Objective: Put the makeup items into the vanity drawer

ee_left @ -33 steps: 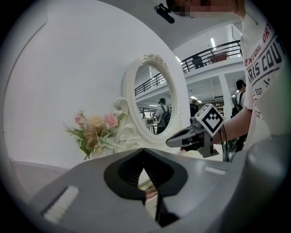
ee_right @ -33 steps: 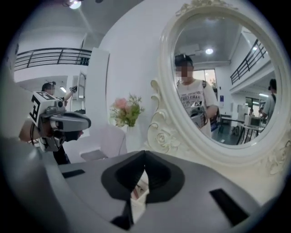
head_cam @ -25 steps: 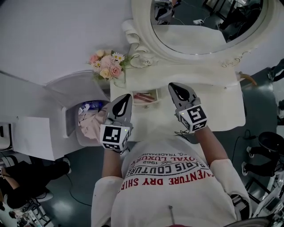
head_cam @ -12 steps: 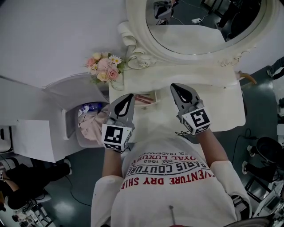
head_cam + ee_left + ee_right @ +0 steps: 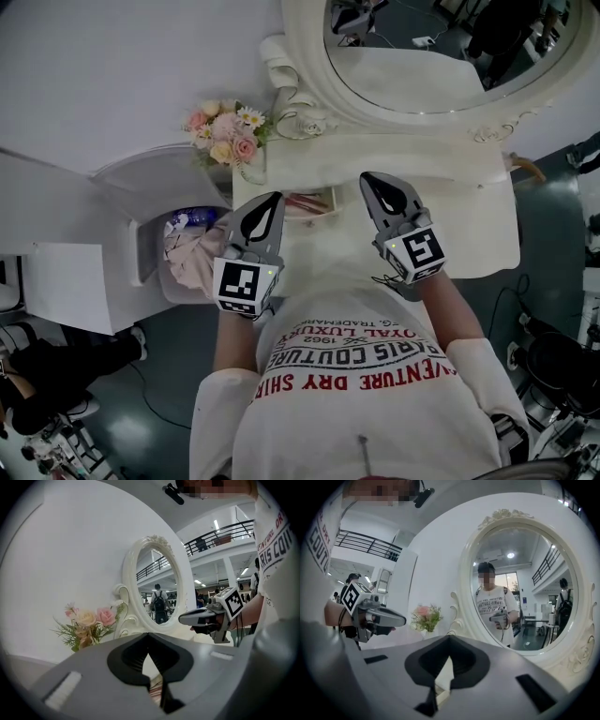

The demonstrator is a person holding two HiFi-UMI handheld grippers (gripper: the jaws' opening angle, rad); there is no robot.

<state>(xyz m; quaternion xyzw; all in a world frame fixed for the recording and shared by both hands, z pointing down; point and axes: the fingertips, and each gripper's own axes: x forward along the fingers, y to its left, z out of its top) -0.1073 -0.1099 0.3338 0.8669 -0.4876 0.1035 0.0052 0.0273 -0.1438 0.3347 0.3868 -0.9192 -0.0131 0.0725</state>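
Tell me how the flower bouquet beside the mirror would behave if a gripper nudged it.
The flower bouquet looks top-heavy: blooms spread wide above a narrow base, so it would probably tip rather than slide. It stands at the vanity top's left corner, so a tip could send it over the edge.

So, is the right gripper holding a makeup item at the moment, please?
No, on the right gripper the jaws are together with nothing between them.

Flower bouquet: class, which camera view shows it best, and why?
The left gripper view: the flower bouquet appears side-on and largest, its blooms distinct. The head view shows the bouquet from above, at the vanity's corner; the right gripper view shows the bouquet small, distant.
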